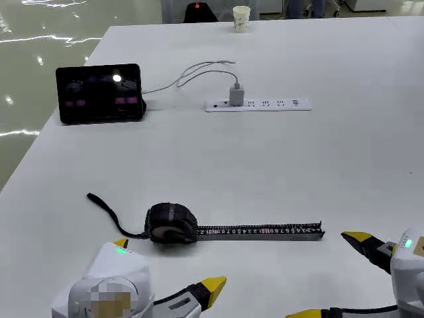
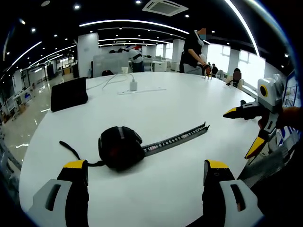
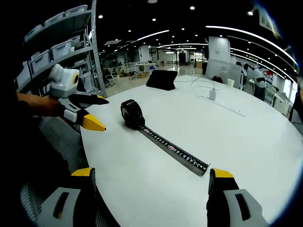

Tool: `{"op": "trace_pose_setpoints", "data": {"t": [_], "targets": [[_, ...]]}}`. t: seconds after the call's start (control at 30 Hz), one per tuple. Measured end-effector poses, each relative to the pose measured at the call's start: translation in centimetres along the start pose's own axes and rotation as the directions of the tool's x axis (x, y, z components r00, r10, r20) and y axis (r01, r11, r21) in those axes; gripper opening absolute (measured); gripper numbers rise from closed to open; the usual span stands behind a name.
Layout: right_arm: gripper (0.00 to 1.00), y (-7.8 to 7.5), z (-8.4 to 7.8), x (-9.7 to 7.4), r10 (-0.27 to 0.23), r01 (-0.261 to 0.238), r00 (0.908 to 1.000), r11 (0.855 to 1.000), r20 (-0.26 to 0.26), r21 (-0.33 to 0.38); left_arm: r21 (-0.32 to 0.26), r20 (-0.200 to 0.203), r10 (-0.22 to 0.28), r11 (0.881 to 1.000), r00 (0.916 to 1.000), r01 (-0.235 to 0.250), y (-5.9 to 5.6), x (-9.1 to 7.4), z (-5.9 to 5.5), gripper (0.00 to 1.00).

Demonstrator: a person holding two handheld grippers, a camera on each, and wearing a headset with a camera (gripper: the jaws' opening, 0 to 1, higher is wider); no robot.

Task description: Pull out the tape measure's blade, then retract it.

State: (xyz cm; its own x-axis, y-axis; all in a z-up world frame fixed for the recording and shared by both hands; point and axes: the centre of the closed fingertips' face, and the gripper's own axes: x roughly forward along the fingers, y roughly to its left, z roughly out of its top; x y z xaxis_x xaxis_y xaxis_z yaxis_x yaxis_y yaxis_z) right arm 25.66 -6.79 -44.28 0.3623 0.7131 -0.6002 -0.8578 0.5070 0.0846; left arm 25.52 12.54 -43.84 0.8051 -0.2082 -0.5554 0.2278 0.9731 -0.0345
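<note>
Head view, lower centre: tape measure case (image 1: 171, 223) lies nearest the left gripper (image 1: 167, 265), blade (image 1: 262, 230) extended rightward toward the right gripper (image 1: 331, 275); both jaws open, empty

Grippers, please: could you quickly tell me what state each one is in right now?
Left gripper: open, holding nothing, facing the tape measure.
Right gripper: open, holding nothing, facing the extended blade.
</note>
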Motion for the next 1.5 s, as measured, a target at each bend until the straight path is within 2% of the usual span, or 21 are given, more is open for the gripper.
{"op": "trace_pose_setpoints", "data": {"t": [0.43,0.77,1.0,1.17,1.5], "targets": [[0.99,-1.7,-0.3,-0.1,0.064,-0.065,0.9976,0.995,-0.026,-0.070,0.004,0.008,0.011,1.000,0.9999,-0.011,0.3,1.7,0.7,0.99],[0.96,-3.3,-0.4,0.6,0.108,-0.114,0.9928,0.985,-0.053,-0.131,-0.004,0.007,0.053,0.999,0.9986,-0.053,1.4,2.8,0.9,0.99],[0.95,-4.0,-0.6,1.4,0.138,-0.151,0.9865,0.976,-0.088,-0.159,-0.021,0.005,0.062,0.998,0.9981,-0.062,1.9,3.5,0.9,0.99],[0.92,-4.8,-0.8,1.9,0.157,-0.177,0.9809,0.967,-0.115,-0.185,-0.034,-0.002,0.070,0.997,0.9976,-0.070,2.2,4.0,0.8,0.99],[0.79,-5.9,-1.3,2.4,0.184,-0.220,0.9694,0.944,-0.163,-0.245,-0.063,-0.006,0.086,0.994,0.9963,-0.086,2.8,4.8,0.7,0.99]]}}
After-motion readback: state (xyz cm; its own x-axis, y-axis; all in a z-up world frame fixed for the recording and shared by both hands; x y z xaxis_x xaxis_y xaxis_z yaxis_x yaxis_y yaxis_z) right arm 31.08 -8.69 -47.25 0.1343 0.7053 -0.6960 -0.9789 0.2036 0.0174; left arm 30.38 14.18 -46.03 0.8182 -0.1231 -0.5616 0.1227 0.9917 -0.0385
